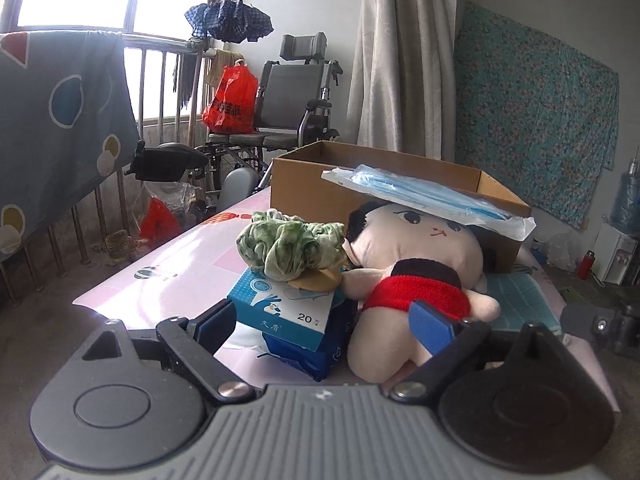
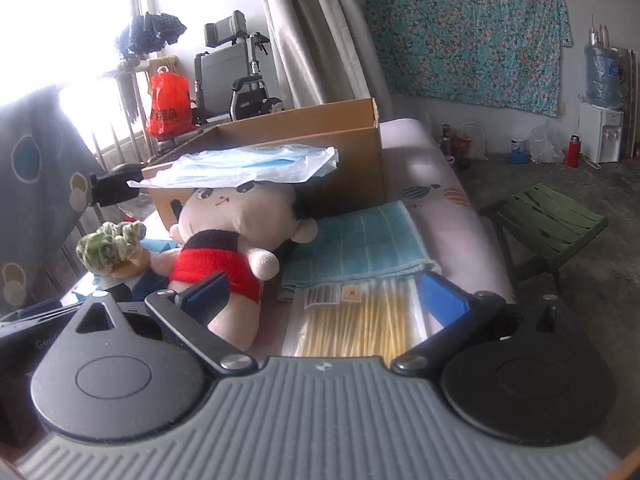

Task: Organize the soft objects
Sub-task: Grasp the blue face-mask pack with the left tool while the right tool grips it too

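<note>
Right, both claws are spread wide and carrying nothing: my left gripper (image 1: 324, 322) hangs over the blue boxes (image 1: 296, 330) with the doll's legs just inside its right finger, my right gripper (image 2: 324, 298) sits low over the cotton swab packet (image 2: 356, 320), its left finger against the doll's hip. The plush doll (image 1: 416, 264) lies on its back on the pink table (image 1: 160, 264), head against the cardboard box (image 1: 304, 184), with a pack of blue face masks (image 1: 432, 196) resting across its forehead and the box rim. A green scrunchie (image 1: 288, 246) sits on the top blue box, and a folded teal cloth (image 2: 360, 240) lies beside the doll. I read this as the reach stage, nothing sorted yet. Next I want one claw centred on the doll's red-banded waist, closed gently, lifting clear without dragging the mask pack off
</note>
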A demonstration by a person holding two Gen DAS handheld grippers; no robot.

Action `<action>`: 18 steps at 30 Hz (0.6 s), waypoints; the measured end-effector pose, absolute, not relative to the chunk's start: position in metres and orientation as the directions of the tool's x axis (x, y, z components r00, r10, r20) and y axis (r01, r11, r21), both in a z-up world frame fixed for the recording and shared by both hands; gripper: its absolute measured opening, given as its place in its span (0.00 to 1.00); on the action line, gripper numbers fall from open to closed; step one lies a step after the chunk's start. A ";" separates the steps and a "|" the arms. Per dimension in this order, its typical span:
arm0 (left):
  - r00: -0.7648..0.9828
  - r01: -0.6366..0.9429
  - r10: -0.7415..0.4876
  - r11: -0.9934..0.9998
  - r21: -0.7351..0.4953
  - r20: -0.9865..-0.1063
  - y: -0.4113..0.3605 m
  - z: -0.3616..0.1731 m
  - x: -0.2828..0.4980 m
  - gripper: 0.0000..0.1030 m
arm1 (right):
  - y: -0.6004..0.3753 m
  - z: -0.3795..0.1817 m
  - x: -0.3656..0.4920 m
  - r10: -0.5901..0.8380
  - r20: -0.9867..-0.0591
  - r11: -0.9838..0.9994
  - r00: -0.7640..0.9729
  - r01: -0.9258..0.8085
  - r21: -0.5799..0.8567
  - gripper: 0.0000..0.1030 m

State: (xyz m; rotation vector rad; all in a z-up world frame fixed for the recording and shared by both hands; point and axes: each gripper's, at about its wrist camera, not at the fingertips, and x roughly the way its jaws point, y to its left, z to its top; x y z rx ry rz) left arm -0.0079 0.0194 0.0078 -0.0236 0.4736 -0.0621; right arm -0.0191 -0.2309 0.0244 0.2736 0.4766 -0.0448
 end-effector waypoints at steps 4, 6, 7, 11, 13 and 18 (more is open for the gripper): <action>0.915 0.068 -0.102 0.993 -0.098 -0.390 0.042 0.022 -0.008 0.81 | -0.230 0.043 -0.002 0.205 -0.435 0.932 0.877 -0.040 0.359 0.92; 0.917 0.058 -0.090 0.994 -0.095 -0.389 0.050 0.027 0.001 0.73 | -0.226 0.051 0.015 0.310 -0.421 0.898 0.853 -0.116 0.425 0.87; 0.912 0.063 -0.100 0.992 -0.106 -0.397 0.055 0.028 0.006 0.68 | -0.224 0.053 0.025 0.364 -0.412 0.872 0.835 -0.150 0.466 0.83; 0.894 0.071 -0.145 0.980 -0.187 -0.424 0.080 0.033 0.033 0.63 | -0.201 0.059 0.059 0.502 -0.400 0.803 0.767 -0.241 0.546 0.66; 0.890 0.061 -0.150 0.975 -0.212 -0.431 0.090 0.035 0.043 0.60 | -0.189 0.060 0.072 0.550 -0.396 0.778 0.735 -0.279 0.563 0.59; 0.886 0.049 -0.143 0.975 -0.218 -0.441 0.106 0.040 0.055 0.57 | -0.191 0.053 0.088 0.575 -0.404 0.735 0.712 -0.232 0.637 0.48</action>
